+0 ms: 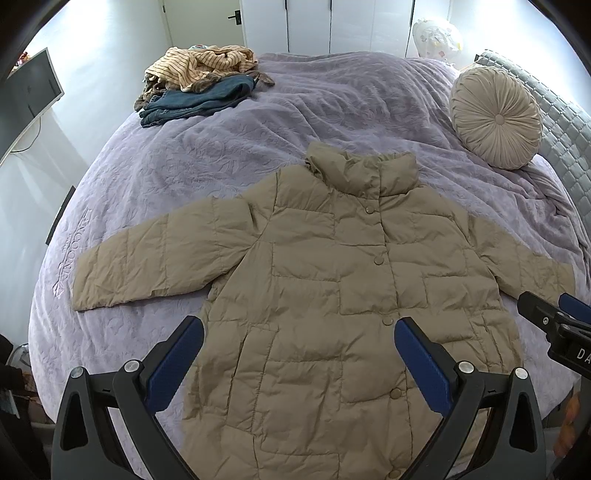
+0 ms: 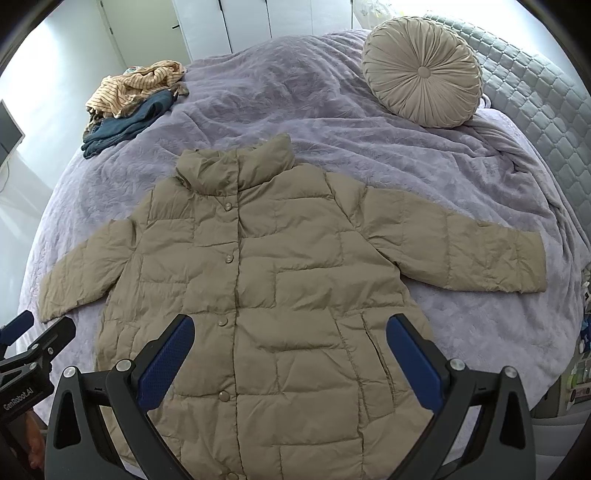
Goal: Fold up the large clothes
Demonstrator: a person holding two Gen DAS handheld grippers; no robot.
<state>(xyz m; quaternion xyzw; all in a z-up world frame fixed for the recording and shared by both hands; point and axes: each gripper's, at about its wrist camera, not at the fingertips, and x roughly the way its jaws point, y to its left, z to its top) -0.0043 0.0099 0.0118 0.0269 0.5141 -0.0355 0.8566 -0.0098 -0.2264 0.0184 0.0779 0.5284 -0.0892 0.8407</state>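
you stand at a bed with a lavender quilt (image 1: 332, 110), white closet doors (image 1: 351, 22) beyond. the khaki puffer jacket (image 1: 332, 295) lies flat, snapped, sleeves out. your left gripper (image 1: 299, 336) and right gripper (image 2: 290, 332) hover spread wide, holding nothing. "genrobot.ai" marks the left one's side.

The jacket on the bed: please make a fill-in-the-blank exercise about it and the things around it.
1. The tan jacket lies flat on the purple bedspread with both sleeves spread ____.
2. The front of the jacket is closed with round ____.
3. The round cushion leans against the quilted ____.
4. The left gripper and the right gripper both hold their jaws ____.

Missing words: outward; snaps; headboard; open
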